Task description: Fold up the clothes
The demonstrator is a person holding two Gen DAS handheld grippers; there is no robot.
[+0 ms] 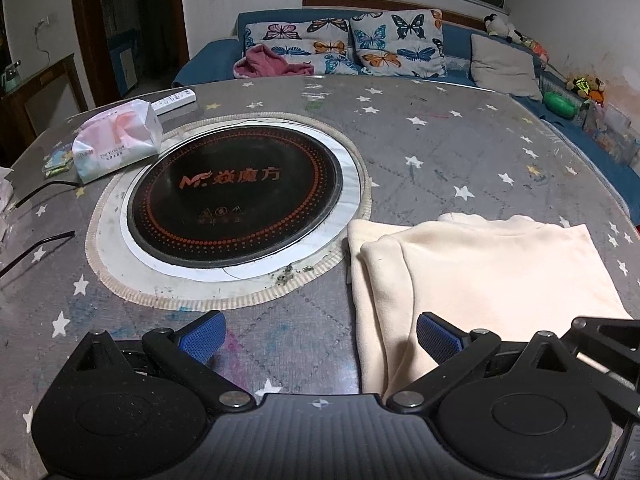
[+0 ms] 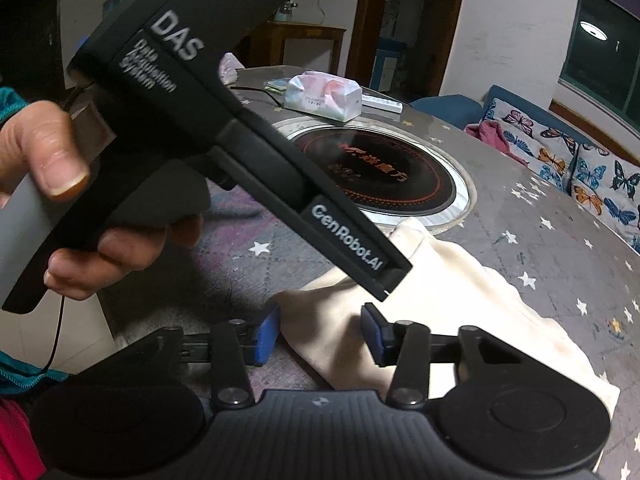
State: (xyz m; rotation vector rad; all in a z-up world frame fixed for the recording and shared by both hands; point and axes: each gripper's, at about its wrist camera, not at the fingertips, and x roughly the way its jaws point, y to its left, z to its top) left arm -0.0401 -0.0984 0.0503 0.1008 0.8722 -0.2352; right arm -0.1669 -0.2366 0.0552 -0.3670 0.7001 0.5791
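A cream garment (image 1: 480, 272) lies folded flat on the grey star-print table (image 1: 440, 140), to the right of the round cooktop. My left gripper (image 1: 320, 338) is open just above the table at the garment's near left edge; its right pad (image 1: 436, 338) is over the cloth and its left pad (image 1: 204, 336) over bare table. In the right wrist view my right gripper (image 2: 320, 334) is open, with a raised fold of the cream garment (image 2: 460, 280) between its blue pads (image 2: 266, 336). A hand (image 2: 44, 160) holds the left tool's black housing (image 2: 256, 148), which crosses that view above the cloth.
A black round induction cooktop (image 1: 236, 196) is set in the table's middle. A tissue pack (image 1: 120, 140), a white remote (image 1: 176, 100) and a black cable (image 1: 36, 196) lie at the left. Behind the table is a blue sofa with butterfly cushions (image 1: 396, 44) and a pink garment (image 1: 268, 62).
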